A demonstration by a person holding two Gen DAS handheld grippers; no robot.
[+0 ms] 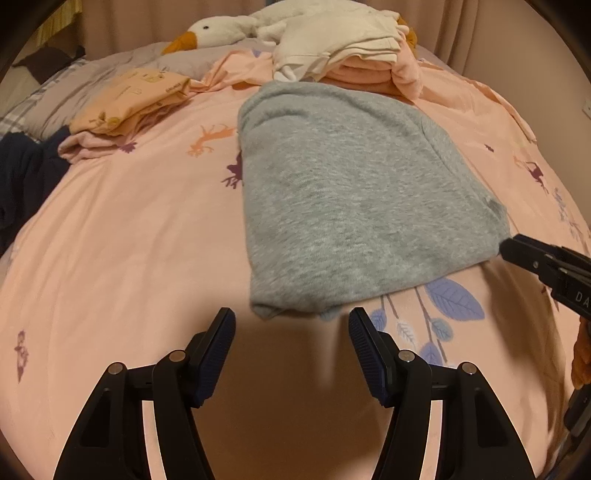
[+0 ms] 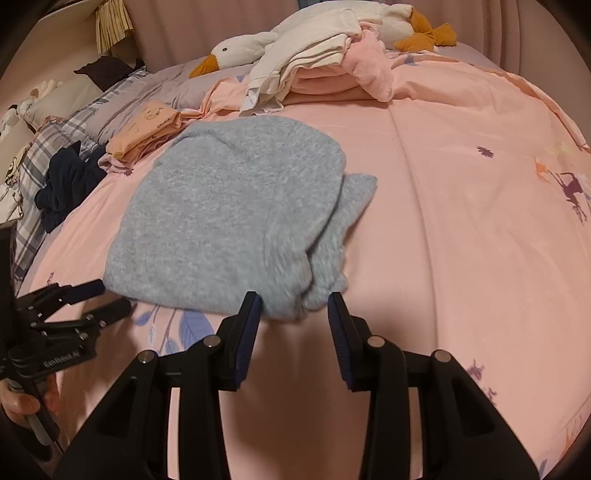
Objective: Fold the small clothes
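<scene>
A grey knit garment (image 1: 354, 199) lies folded on the pink bedsheet (image 1: 129, 240); it also shows in the right wrist view (image 2: 236, 218). My left gripper (image 1: 291, 325) is open and empty, just short of the garment's near edge. My right gripper (image 2: 293, 308) is open, its fingers on either side of the garment's near right corner, not closed on it. The right gripper shows at the right edge of the left wrist view (image 1: 517, 251). The left gripper shows at the left of the right wrist view (image 2: 110, 299), open.
Folded peach clothes (image 1: 129, 103) lie at the far left. A stack of white and pink clothes (image 1: 351, 55) sits at the back by a goose plush (image 1: 218, 31). A dark navy garment (image 1: 22, 177) lies at the left. Pillows (image 2: 74, 110) are at far left.
</scene>
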